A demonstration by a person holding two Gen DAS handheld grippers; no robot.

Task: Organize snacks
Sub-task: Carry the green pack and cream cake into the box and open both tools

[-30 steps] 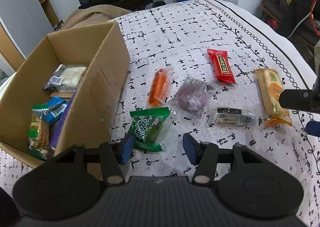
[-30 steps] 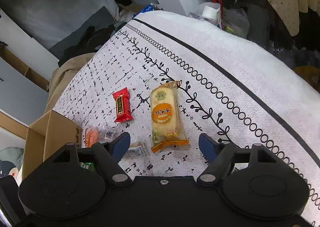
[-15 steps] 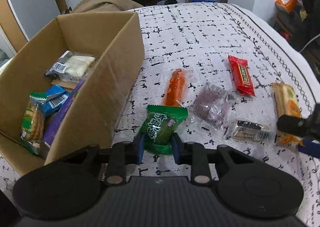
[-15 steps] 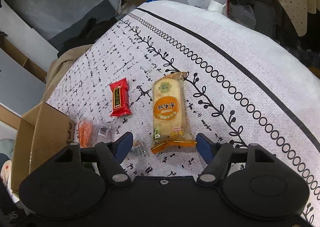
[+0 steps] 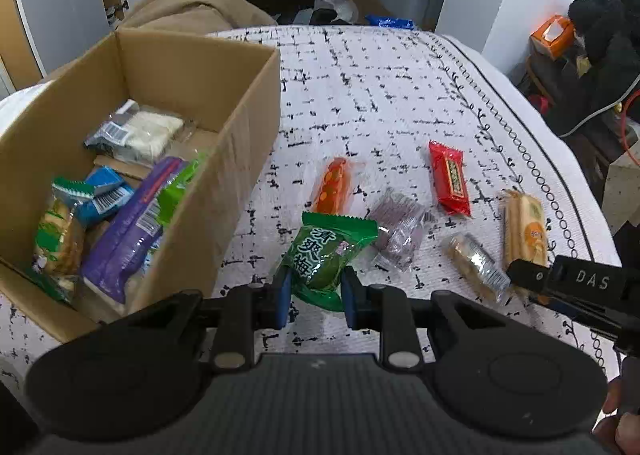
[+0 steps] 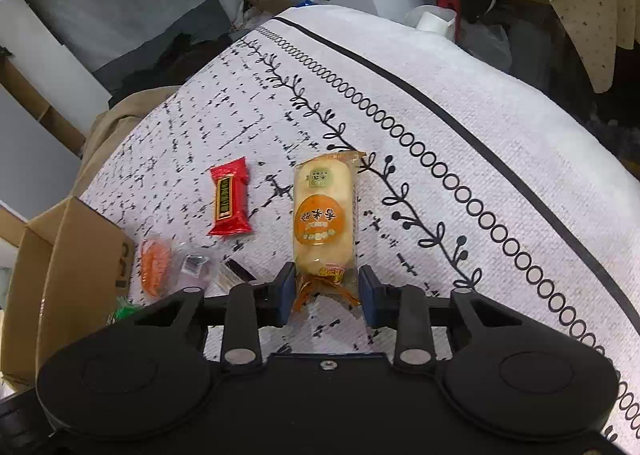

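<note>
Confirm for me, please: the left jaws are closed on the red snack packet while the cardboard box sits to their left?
Not quite: the left wrist view shows the jaws closed on the green snack packet. The cardboard box does sit to their left.

L gripper (image 5: 313, 293) jaws clamped tight, R gripper (image 6: 327, 291) jaws narrowed, both angled fwd and down

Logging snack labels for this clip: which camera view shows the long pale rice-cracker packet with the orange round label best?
The right wrist view: the long pale rice-cracker packet lies centred and full length, label readable, its near end between the right gripper's pads. The left wrist view shows it small and foreshortened at the right edge, its near end hidden behind that gripper.
</note>
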